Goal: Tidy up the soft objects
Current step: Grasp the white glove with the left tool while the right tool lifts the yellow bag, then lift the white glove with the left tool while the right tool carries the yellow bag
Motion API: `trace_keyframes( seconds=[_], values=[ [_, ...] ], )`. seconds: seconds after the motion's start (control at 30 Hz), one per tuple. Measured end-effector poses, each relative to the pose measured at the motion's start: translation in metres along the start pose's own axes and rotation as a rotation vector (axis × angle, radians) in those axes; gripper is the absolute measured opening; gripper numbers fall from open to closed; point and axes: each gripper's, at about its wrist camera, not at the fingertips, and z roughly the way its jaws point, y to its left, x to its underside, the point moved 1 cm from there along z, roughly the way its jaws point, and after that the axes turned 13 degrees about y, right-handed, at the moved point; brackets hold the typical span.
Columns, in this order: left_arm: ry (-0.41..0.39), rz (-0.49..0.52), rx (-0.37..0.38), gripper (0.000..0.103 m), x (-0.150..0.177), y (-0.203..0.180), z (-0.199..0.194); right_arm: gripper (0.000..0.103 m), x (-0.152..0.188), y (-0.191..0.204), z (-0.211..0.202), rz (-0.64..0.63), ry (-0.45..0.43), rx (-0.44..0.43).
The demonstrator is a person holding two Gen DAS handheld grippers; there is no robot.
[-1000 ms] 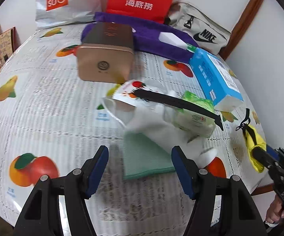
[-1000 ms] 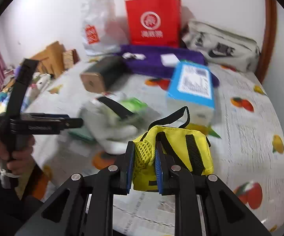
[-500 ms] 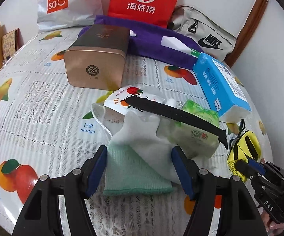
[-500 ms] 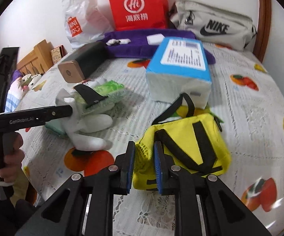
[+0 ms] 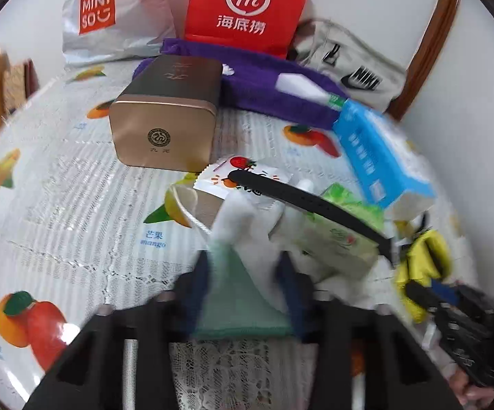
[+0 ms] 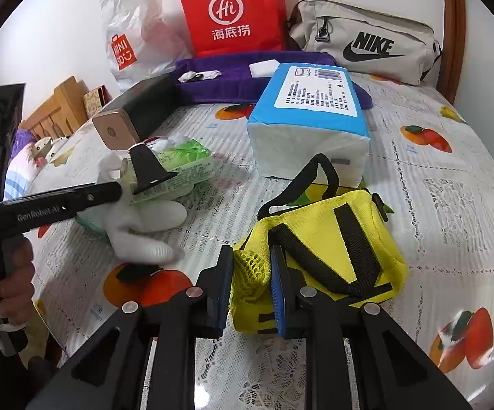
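Right now the left gripper has just been closing its jaws, and the green folded cloth sits between its blue pads; motion blur hides whether the pads already press it, so I cannot tell if the grip is made. Taking the gold tin as the landmark, the cloth lies on the near side of the tin, toward the camera, directly ahead of the left fingers and under the white glove, whose cuff overlaps its far edge. Its long axis seems to run away from the gripper toward the tin, so the pads flank its two long sides. The right gripper is clamped on the mesh corner of the yellow pouch, which rests on the fruit-print tablecloth well to the right of the tin, beyond the blue tissue pack. The left hand is clearly the nearer one to the cloth
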Motion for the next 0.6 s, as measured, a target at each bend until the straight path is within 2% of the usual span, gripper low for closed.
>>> trace_keyframes(
  seconds=[0.03, 0.07, 0.17, 0.23, 0.37, 0.6],
  values=[
    [-0.002, -0.005, 0.049, 0.021, 0.0, 0.006, -0.005, 0.02, 0.0, 0.0, 0.0, 0.0, -0.001, 0.001],
    [-0.008, -0.006, 0.058, 0.019, 0.001, 0.008, -0.008, 0.02, 0.0, 0.0, 0.0, -0.002, -0.002, 0.005],
    [-0.035, 0.001, 0.022, 0.016, 0.003, 0.014, -0.018, 0.02, 0.001, 0.003, 0.0, -0.013, -0.002, 0.023],
    [-0.041, -0.01, 0.027, 0.012, 0.005, 0.019, -0.023, 0.02, 0.001, 0.003, -0.001, -0.014, 0.0, 0.025],
    [-0.063, -0.048, 0.035, 0.01, 0.008, 0.03, -0.034, 0.02, 0.0, 0.0, -0.004, 0.006, 0.002, 0.016],
    [-0.107, -0.051, 0.041, 0.01, 0.007, 0.035, -0.054, 0.019, -0.003, 0.002, -0.02, 0.002, -0.017, 0.035]
  ],
)
